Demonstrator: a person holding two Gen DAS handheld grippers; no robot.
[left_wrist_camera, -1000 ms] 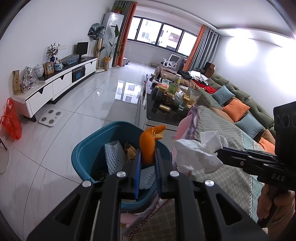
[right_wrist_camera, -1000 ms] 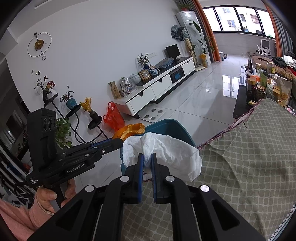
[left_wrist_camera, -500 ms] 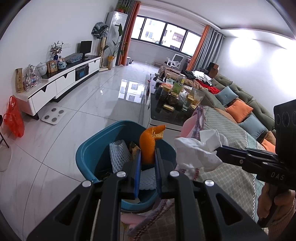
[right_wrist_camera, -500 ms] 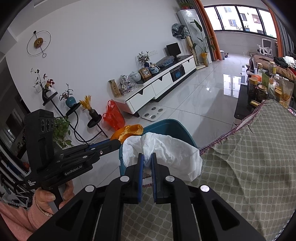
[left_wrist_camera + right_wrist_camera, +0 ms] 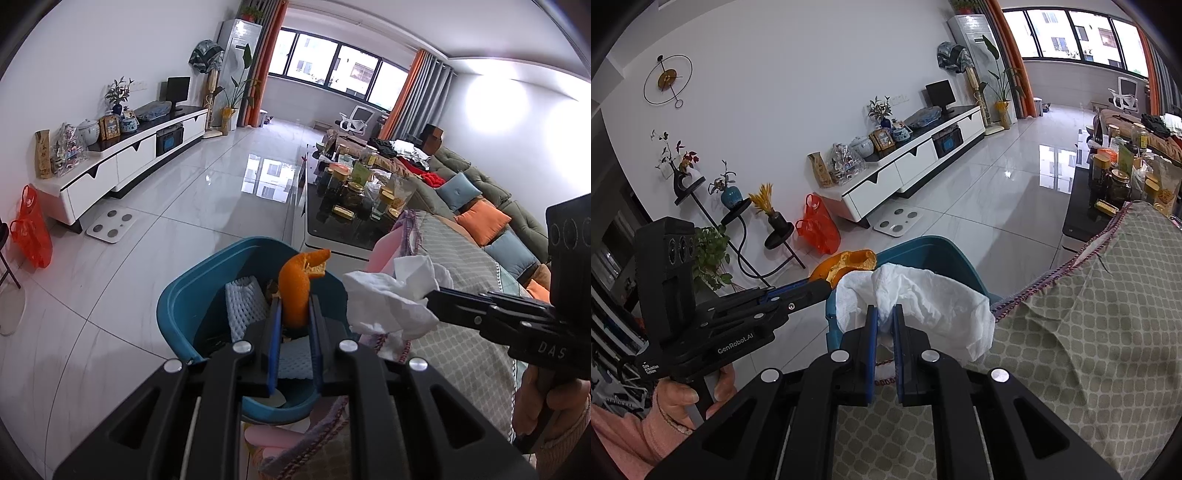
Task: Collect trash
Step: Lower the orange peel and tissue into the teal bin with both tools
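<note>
Left tool is clamped on a curl of orange peel, light and leathery, over the blue bin. Right tool pinches a crumpled tissue, soft and near weightless, near the bin's rim; a fold suffices. Casings read "GenRobot.AI" and "DAS".

1. The open mouth of the blue bin is being partly filled by white foam netting and other scraps.
2. The space above the bin is being taken up by the left gripper clamped on an orange peel.
3. Just beside it, the right gripper is pinching a crumpled tissue.
4. The bin's right side is being crowded by the patterned cloth.
5. Open floor is being left free to the bin's left.
</note>
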